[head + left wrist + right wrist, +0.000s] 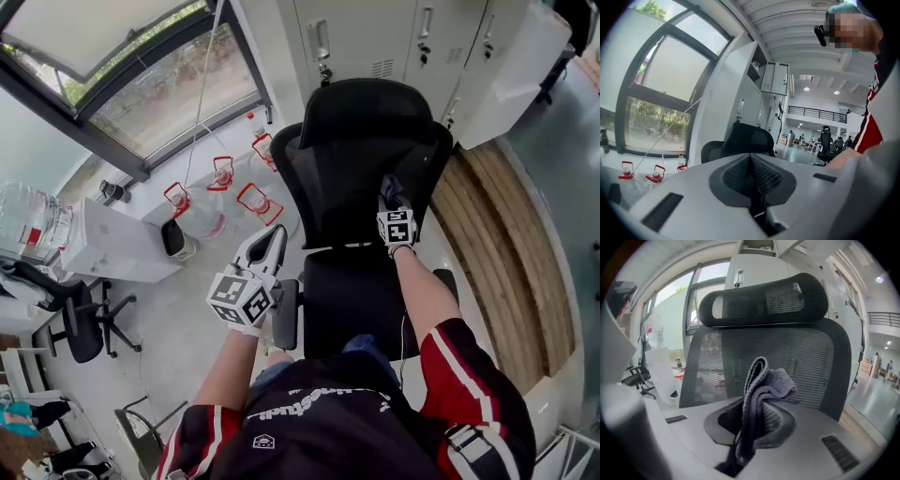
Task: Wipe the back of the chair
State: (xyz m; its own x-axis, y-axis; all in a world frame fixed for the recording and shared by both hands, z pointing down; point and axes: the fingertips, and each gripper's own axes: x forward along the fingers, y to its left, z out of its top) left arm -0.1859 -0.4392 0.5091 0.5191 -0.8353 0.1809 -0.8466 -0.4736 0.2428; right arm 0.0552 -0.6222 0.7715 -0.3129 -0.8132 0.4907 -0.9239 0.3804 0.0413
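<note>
A black mesh office chair (361, 178) stands in front of me, with its backrest (768, 362) and headrest (764, 301) filling the right gripper view. My right gripper (392, 202) is shut on a folded grey cloth (761, 394) and is held against the front of the backrest at mid height. My left gripper (265, 255) is shut with nothing in it. It hangs to the left of the chair, beside the armrest (286, 314). The chair (740, 140) also appears in the distance in the left gripper view.
Grey lockers (394, 42) stand behind the chair. Several water jugs with red handles (220, 183) sit on the floor at the left under the window (141, 84). A white desk (117, 246) and another black chair (84, 323) are at the far left. Wooden flooring (502, 253) runs on the right.
</note>
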